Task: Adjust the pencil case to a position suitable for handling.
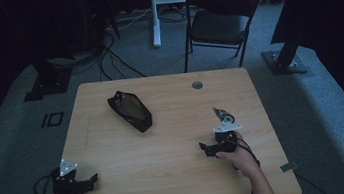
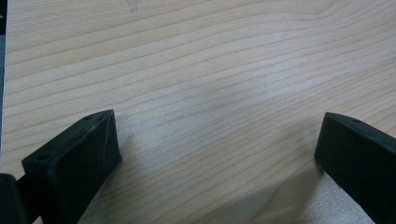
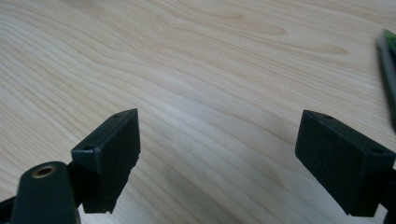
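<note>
Black pouch: lies closed on wooden table, contents hidden.
Left gripper: jaws wide apart, empty.
Right gripper: jaws wide apart, empty, near small green item.

Both tools rest low, jaws spread wide: left tool and right tool.

Black pouch mid-table; green item right.
</note>
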Tool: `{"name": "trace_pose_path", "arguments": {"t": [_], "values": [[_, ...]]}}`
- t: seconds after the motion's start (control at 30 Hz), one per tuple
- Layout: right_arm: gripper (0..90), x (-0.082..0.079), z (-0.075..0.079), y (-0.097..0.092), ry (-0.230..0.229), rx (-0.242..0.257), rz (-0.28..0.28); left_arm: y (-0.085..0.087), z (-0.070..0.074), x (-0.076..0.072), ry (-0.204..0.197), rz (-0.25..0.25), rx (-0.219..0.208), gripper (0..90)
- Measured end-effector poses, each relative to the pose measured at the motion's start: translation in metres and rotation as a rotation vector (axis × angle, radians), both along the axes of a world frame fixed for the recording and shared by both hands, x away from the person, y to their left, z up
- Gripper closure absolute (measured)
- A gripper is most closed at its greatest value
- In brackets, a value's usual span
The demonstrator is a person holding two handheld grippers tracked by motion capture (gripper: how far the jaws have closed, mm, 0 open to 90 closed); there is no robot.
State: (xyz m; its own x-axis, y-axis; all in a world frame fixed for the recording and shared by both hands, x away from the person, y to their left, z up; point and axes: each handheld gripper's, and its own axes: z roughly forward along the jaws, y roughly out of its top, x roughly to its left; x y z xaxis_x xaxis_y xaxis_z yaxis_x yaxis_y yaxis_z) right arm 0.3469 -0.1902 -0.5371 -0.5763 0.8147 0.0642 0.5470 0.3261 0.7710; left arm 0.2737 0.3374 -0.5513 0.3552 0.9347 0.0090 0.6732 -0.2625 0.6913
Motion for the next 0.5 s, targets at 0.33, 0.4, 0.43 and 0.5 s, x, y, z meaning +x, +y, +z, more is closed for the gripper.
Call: {"name": "trace_pose_path", "arguments": {"t": [0.33, 0.4, 0.43, 0.5], "values": [[13.5, 0.012, 0.005, 0.027, -0.025, 0.017, 0.024, 0.000, 0.000, 0.000, 0.000, 0.000, 0.000, 0.0], [13.5, 0.014, 0.006, 0.032, -0.028, 0.023, 0.026, 0.000, 0.000, 0.000, 0.000, 0.000, 0.000, 0.0], [13.5, 0.015, 0.007, 0.035, -0.031, 0.026, 0.024, 0.000, 0.000, 0.000, 0.000, 0.000, 0.000, 0.0], [13.5, 0.018, 0.008, 0.040, -0.033, 0.032, 0.028, 0.000, 0.000, 0.000, 0.001, 0.000, 0.000, 0.0]]}}
